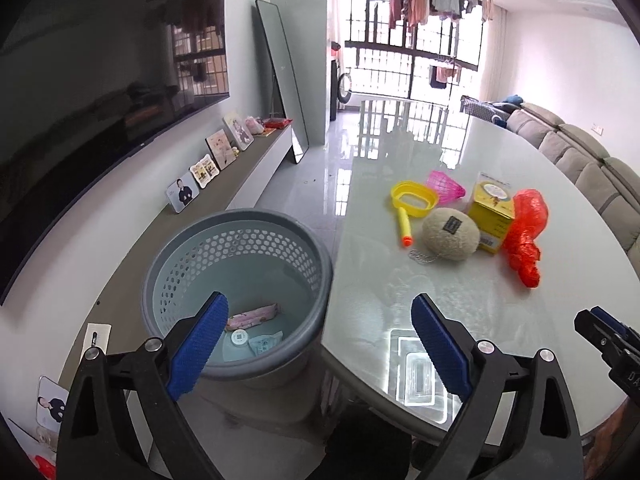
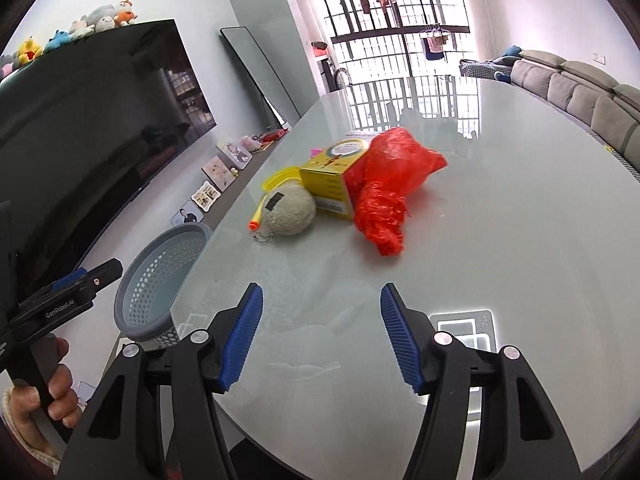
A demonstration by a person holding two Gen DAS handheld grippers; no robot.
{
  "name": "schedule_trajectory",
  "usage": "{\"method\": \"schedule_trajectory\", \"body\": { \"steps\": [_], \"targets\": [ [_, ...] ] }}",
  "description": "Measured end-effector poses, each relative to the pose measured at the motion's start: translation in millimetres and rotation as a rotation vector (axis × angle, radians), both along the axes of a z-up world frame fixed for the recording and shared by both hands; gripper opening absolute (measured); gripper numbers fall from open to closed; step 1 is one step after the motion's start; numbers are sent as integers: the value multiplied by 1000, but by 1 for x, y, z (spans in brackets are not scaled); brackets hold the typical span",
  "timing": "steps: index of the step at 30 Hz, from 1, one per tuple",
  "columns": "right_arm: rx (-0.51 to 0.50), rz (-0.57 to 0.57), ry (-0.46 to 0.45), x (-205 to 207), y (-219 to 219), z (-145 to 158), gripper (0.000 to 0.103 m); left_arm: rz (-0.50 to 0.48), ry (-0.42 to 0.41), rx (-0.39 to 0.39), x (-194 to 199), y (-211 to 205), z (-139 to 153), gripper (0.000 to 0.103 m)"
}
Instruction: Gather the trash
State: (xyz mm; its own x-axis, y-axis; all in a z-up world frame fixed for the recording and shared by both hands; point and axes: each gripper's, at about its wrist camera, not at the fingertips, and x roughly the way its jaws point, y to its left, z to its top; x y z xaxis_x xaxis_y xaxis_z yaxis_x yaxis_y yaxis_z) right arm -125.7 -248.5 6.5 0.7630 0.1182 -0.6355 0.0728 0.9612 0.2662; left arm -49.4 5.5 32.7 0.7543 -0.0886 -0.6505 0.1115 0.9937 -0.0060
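Observation:
A grey perforated bin [image 1: 240, 240] stands on the floor at the table's left edge, with a pink wrapper [image 1: 254, 315] and other small packets inside. My left gripper [image 1: 320, 308] hangs open and empty over the bin's near rim and the table edge. On the glossy white table [image 2: 500, 240] lie a crumpled red plastic bag [image 2: 384, 188], a yellow box [image 2: 332, 176], a cream plush ball [image 2: 290, 212], a yellow scoop [image 1: 414, 200] and a pink net cone [image 1: 444, 186]. My right gripper [image 2: 322, 304] is open and empty over the table, short of the red bag. The bin [image 2: 160, 280] shows at its left.
A large dark TV [image 1: 100, 80] hangs on the left wall above a low shelf [image 1: 260, 160] with picture frames. A mirror [image 1: 280, 72] leans on the wall. A grey sofa [image 1: 580, 152] runs along the table's right side. A hand [image 2: 52, 392] holds the left gripper's handle.

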Motion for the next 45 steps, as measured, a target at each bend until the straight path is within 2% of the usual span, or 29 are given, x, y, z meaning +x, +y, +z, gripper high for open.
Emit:
{"method": "schedule_trajectory", "body": {
  "steps": [4, 9, 15, 19, 26, 30, 36, 40, 45],
  "targets": [
    [11, -35, -9, -15, -29, 0, 59, -37, -15, 5, -16, -27, 10, 94],
    [50, -69, -34, -34, -59, -1, 60, -71, 14, -43, -26, -49, 20, 95],
    [75, -83, -74, -47, -79, -1, 63, -39, -4, -16, -34, -59, 29, 96],
    [102, -78, -98, -38, -89, -3, 65, -6, -23, 8, -38, -58, 37, 96],
    [112, -48, -124, -17, -87, -2, 65, 65, -40, 68, -37, -48, 44, 97],
    [106, -27, -134, -11, -79, -1, 65, 98, -31, 53, -27, -40, 42, 97],
    [92, -26, -139, -6, -72, -5, 66, 123, -22, 70, -24, -29, 32, 97],
    [91, -35, -139, -7, -68, -4, 66, 119, -22, 70, -17, -22, 28, 97],
    [50, -63, -117, -9, -65, -1, 66, 59, -20, 44, -1, -25, 23, 97]
  ]
}}
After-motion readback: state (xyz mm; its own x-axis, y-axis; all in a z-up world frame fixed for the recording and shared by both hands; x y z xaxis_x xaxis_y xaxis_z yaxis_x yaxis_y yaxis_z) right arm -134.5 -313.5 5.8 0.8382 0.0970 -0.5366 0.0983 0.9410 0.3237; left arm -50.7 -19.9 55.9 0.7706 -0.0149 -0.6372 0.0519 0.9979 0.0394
